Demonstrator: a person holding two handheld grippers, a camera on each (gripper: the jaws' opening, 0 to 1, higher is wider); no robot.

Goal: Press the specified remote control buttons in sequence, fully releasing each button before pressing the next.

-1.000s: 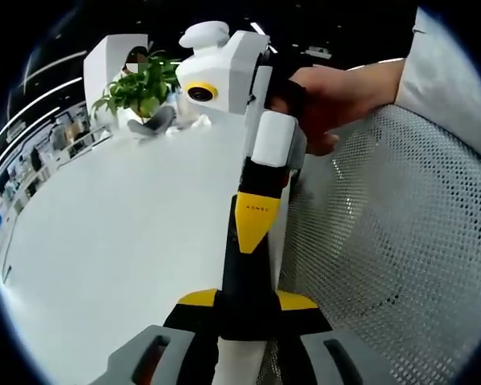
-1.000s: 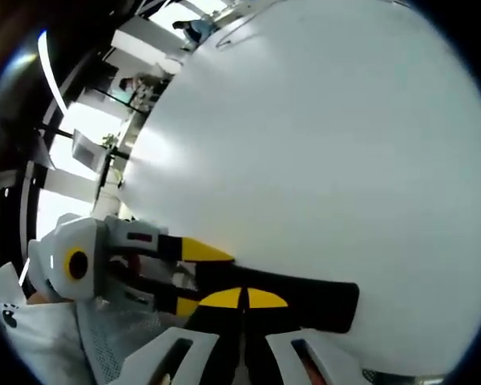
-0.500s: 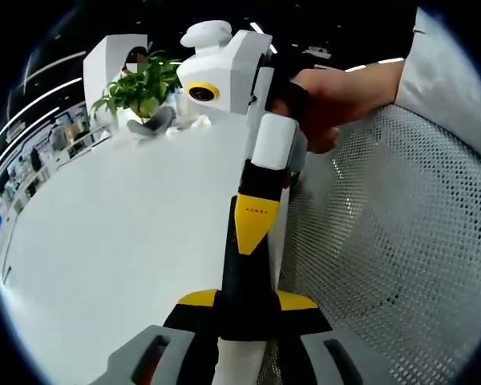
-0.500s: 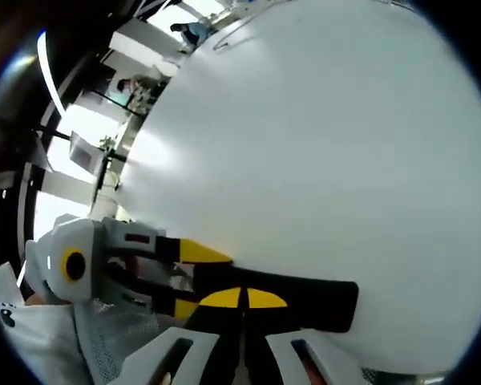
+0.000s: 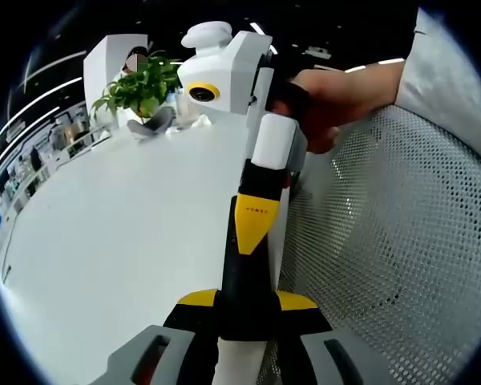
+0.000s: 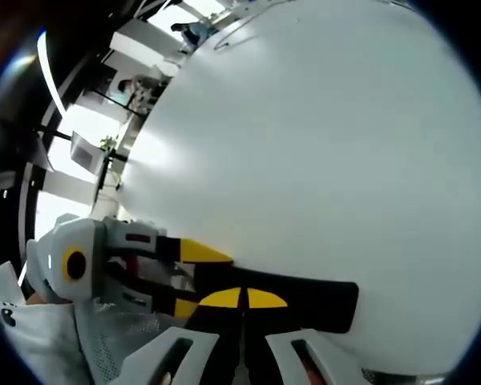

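Clamps the left claw [image 5: 246, 301] on the black remote [image 5: 244, 277], just above the white desk [image 5: 128, 216]. Rests the right claw [image 5: 255, 220], tips together, on the remote's face, with a hand [image 5: 337, 96] gripping behind. Shows a potted plant [image 5: 140, 84] far back.

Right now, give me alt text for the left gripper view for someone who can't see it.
A black remote control stands gripped in the left gripper, with the right gripper touching its upper end. Behind lie a white table, a potted plant, and a person's hand.
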